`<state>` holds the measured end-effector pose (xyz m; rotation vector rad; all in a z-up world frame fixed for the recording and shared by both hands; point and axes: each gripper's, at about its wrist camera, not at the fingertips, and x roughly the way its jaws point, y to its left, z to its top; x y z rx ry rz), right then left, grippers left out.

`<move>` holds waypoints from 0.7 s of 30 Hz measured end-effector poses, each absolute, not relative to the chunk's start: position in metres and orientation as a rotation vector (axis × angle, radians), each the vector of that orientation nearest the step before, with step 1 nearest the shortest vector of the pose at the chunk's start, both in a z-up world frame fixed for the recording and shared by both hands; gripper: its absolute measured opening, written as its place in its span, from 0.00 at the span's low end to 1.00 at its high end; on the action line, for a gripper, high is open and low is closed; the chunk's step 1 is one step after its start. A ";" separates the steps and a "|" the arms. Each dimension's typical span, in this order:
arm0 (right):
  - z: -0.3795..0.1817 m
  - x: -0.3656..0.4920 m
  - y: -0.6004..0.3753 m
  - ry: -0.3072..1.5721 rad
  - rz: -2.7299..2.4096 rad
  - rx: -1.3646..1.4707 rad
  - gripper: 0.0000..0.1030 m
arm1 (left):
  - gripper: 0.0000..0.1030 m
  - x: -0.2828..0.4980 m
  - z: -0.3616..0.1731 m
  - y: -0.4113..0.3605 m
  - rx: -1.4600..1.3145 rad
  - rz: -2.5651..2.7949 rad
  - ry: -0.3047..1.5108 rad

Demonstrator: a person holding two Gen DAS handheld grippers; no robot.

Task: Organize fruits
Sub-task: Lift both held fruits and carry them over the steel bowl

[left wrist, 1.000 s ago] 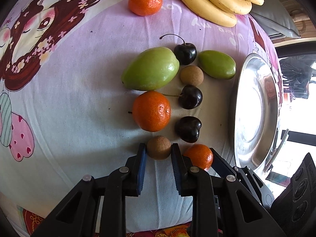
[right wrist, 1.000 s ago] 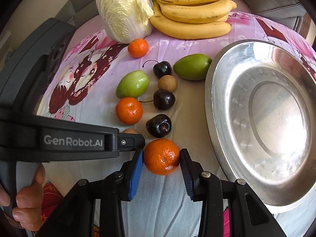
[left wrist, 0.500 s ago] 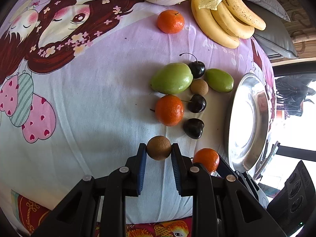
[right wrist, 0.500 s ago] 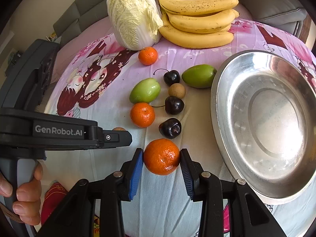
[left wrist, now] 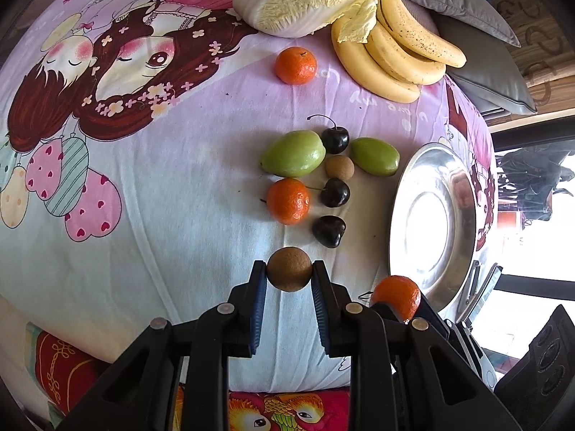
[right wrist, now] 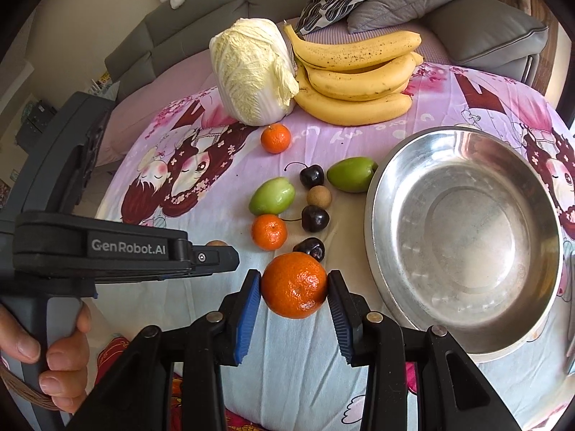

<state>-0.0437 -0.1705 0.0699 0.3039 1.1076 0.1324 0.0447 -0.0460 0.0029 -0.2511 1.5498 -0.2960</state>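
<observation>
Both fruits have just come up off the surface. A second ago the small brown fruit [left wrist: 289, 268] and the orange [right wrist: 294, 284] sat on the cartoon-printed cloth [left wrist: 161, 165] between the fingers; now each hangs clear of it, and the rest of the spread looks smaller and farther off in both views.

The left gripper [left wrist: 289, 280] has its fingers clenched on the brown fruit, low in the middle of the left view. The right gripper [right wrist: 293, 287] grasps the orange the same way, blue pads pressed to either side of it, low in the middle of the right view. In the left view that same orange shows at the lower right, just beside the rim of the metal bowl [right wrist: 370, 215].

The bowl sits empty at the right of the right view, so I judge sorting has barely begun: these look like the first two pieces bound for it. Left on the cloth in mid-frame are two green fruits [right wrist: 272, 195], three dark cherries [right wrist: 312, 176], another brown fruit [right wrist: 318, 195] and an orange [right wrist: 269, 231]; a further orange [right wrist: 275, 138] lies higher up, near the cabbage [right wrist: 251, 72] and bananas [right wrist: 355, 75].

With both grips looking secure, the likely next move is carrying each over to the bowl.
</observation>
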 end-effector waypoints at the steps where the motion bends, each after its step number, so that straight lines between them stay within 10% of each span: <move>1: 0.072 -0.045 -0.172 1.104 0.133 0.304 0.39 | 0.25 0.044 0.004 -0.046 -0.257 -0.294 1.550; 21: 0.083 -0.031 -0.229 1.080 0.063 0.321 0.39 | 0.25 0.064 0.026 -0.103 -0.160 -0.253 1.556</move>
